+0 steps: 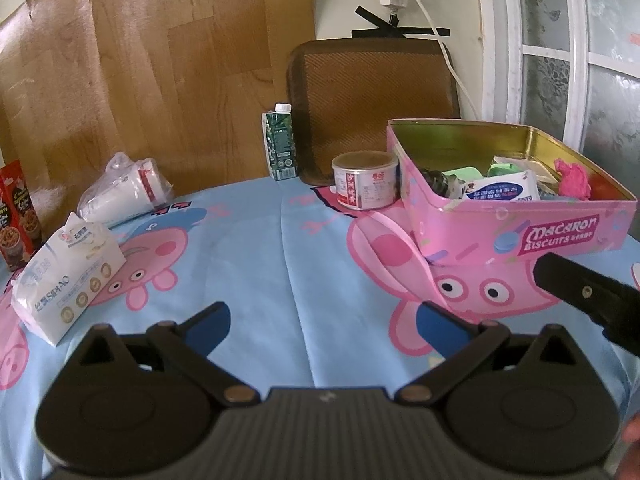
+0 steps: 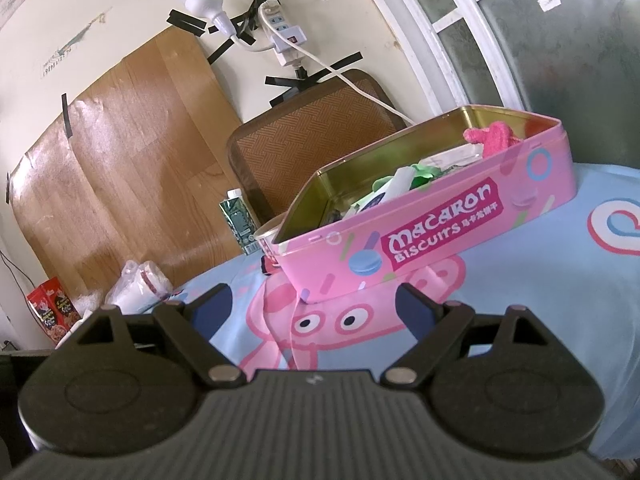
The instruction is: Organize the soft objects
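Note:
A pink Macaron Biscuits tin [image 1: 560,236] [image 2: 440,236] stands open on the blue cartoon tablecloth. Inside it lie a crumpled pink cloth [image 1: 574,178] [image 2: 494,136], a white tissue pack [image 1: 502,190], something green [image 2: 420,172] and other small items. A white soft tissue pack [image 1: 66,276] lies at the table's left. My left gripper [image 1: 322,324] hovers open over bare cloth, left of the tin. My right gripper [image 2: 312,308] is open too, just in front of the tin's near corner. Part of the right gripper [image 1: 588,300] shows in the left wrist view.
A round can [image 1: 366,184] and a green carton [image 1: 280,146] stand behind the tin's left. A bagged stack of paper cups [image 1: 124,192] [image 2: 138,286] and a red snack box [image 1: 16,216] [image 2: 50,312] sit far left. A brown chair back [image 1: 372,96] and wall lie beyond the table.

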Tool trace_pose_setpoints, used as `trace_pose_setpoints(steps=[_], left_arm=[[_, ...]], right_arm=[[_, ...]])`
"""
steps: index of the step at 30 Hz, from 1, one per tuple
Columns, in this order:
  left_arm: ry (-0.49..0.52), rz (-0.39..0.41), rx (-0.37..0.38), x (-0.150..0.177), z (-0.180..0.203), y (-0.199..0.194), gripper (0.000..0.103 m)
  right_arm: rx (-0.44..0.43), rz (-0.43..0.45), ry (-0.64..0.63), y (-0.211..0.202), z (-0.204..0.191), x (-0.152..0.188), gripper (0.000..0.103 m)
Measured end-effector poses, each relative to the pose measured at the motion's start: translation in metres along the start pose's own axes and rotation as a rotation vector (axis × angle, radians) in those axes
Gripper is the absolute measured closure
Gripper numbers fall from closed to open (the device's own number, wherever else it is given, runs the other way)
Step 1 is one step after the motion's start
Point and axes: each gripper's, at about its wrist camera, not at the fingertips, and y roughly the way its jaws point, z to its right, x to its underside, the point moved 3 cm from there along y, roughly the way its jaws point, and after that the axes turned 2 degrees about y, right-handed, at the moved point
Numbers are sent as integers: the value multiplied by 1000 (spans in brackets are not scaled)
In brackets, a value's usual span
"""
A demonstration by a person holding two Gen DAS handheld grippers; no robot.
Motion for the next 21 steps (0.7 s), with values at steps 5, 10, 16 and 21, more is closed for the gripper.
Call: trace_pose_setpoints(steps=[5,10,16,21], left_arm=[[10,-4,7,1,2,0,0],[21,-7,16,2,4,0,0],[21,-16,24,3,5,2,0],[28,-6,57,4,6,1,0]], right_arm=[[-1,-3,1,0,1,0,12],[1,-3,3,0,1,1,12],[1,-4,3,0,1,1,12],[3,-4,2,-1,2,2,12]])
